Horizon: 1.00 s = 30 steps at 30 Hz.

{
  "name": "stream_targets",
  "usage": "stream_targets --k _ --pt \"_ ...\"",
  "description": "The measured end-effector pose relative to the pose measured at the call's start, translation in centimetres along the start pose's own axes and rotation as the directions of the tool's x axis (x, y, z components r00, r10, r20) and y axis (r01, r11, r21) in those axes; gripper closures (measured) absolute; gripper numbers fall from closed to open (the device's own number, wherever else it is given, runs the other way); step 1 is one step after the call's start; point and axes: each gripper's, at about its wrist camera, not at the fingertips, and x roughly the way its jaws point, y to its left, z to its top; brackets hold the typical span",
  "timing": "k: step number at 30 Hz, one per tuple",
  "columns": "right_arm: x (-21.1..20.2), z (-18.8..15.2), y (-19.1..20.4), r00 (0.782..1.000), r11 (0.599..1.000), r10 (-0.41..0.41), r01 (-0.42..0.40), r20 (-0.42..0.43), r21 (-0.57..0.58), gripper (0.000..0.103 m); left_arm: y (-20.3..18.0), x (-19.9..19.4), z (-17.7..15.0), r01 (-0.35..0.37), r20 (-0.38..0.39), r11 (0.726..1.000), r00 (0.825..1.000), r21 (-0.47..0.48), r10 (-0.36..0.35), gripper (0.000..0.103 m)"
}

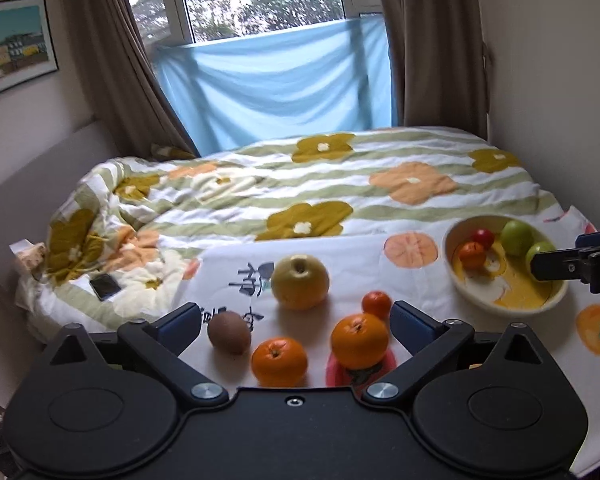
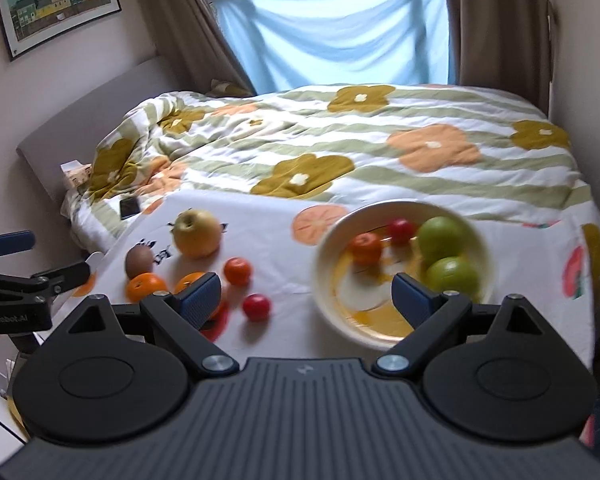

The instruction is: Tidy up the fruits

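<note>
In the left wrist view the left gripper fills the bottom of the frame, its jaws spread wide with nothing clamped between them. Just above it, at lower centre, two oranges lie on the white cloth, with a brown kiwi to their left and a small tangerine just above the right-hand orange. Further up, a yellow apple sits by printed black characters. At the right of the frame the cream bowl holds two green apples, a small orange fruit and a red one; the tip of the right gripper reaches in from the right edge over the bowl's rim.

In the right wrist view the right gripper also stands with jaws apart and empty, the blurred bowl just above its right finger. A loose red fruit lies at centre, left of the bowl. A dark phone rests at the left on the flowered duvet, which stretches up to brown curtains and a pale blue sheet across the window. A framed picture hangs at upper left
</note>
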Motion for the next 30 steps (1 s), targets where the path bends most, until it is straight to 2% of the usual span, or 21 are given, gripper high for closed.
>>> stream_targets --k 6,11,16,20,23,27,30 --pt "3.3 -1.1 3.4 0.998 0.997 -0.028 0.032 -0.055 0.073 0.0 3.3 2.9 -1.5 0.085 -0.054 0.996 0.995 0.028 -0.083 0.001" --pt "5.8 -2.1 4.9 0.995 0.982 -0.06 0.074 -0.084 0.173 0.0 5.1 5.7 -2.5 0.169 -0.094 0.983 0.982 0.077 -0.161 0.002" --pt "8.1 -2.6 6.6 0.989 0.965 -0.098 0.121 -0.107 0.234 0.0 5.8 8.5 -3.2 0.267 -0.134 0.955 0.959 0.132 -0.25 0.009" --pt "9.9 -3.0 7.8 0.986 0.95 -0.115 0.145 -0.123 0.277 0.0 5.7 10.3 -3.8 0.343 -0.158 0.919 0.936 0.193 -0.315 0.015" --pt "10.8 -3.2 8.4 0.983 0.941 -0.133 0.165 -0.125 0.296 0.0 5.6 11.6 -4.1 0.378 -0.172 0.898 0.923 0.226 -0.345 0.017" --pt "11.8 -3.5 8.8 0.981 0.931 -0.145 0.18 -0.129 0.318 0.0 5.7 13.3 -4.4 0.422 -0.204 0.873 0.902 0.243 -0.38 0.03" --pt "12.3 -3.6 9.0 0.979 0.925 -0.155 0.191 -0.133 0.328 0.0 5.7 14.2 -4.8 0.446 -0.227 0.86 0.89 0.25 -0.395 0.032"
